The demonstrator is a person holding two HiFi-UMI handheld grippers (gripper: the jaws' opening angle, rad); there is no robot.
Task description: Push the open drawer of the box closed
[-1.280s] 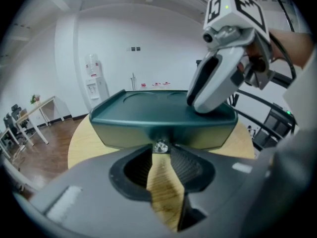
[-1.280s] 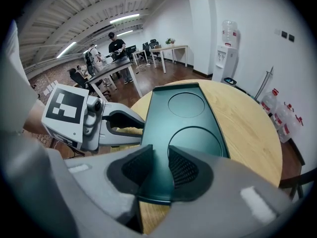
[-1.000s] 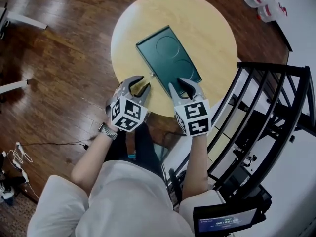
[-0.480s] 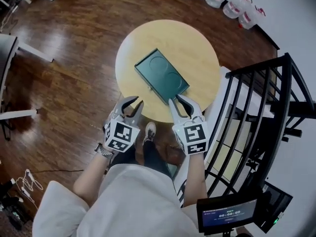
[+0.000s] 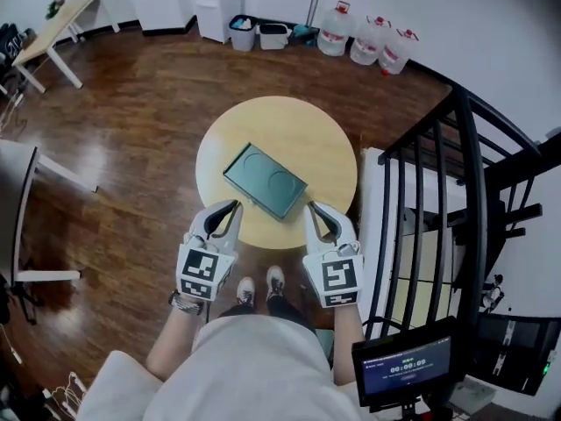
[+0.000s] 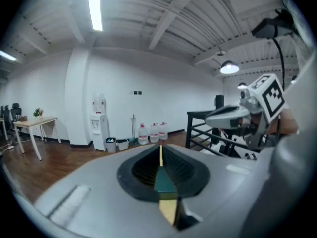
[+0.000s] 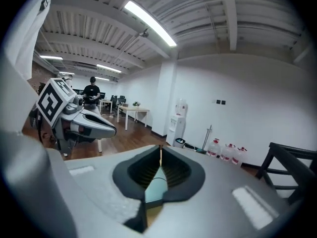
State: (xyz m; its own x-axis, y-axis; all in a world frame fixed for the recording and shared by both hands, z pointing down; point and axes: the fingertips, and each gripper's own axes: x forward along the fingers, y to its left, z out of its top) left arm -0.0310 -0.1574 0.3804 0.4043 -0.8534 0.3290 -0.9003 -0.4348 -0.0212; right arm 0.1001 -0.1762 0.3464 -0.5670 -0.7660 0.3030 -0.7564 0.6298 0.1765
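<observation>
A flat dark green box (image 5: 265, 181) with two round imprints on its lid lies on the round yellow table (image 5: 333, 147). I cannot make out its drawer from here. My left gripper (image 5: 235, 207) hovers at the table's near edge, just left of the box's near corner. My right gripper (image 5: 312, 209) hovers just right of that corner. Both sets of jaws are closing, tips nearly together, with nothing between them. In the left gripper view the jaws (image 6: 161, 150) leave a thin wedge showing the box (image 6: 164, 182). The right gripper view (image 7: 160, 155) shows the same.
A black metal railing (image 5: 438, 191) stands close on the right of the table. Water jugs (image 5: 368, 42) and bins line the far wall, a desk (image 5: 61, 20) stands far left. A small screen (image 5: 401, 367) sits at bottom right. The person's shoes (image 5: 259, 288) are below the table edge.
Both grippers' jaws have gone from wide open to almost together. The head view has pulled back, so the table and box look smaller and farther. The grippers now sit at the table's near edge.
</observation>
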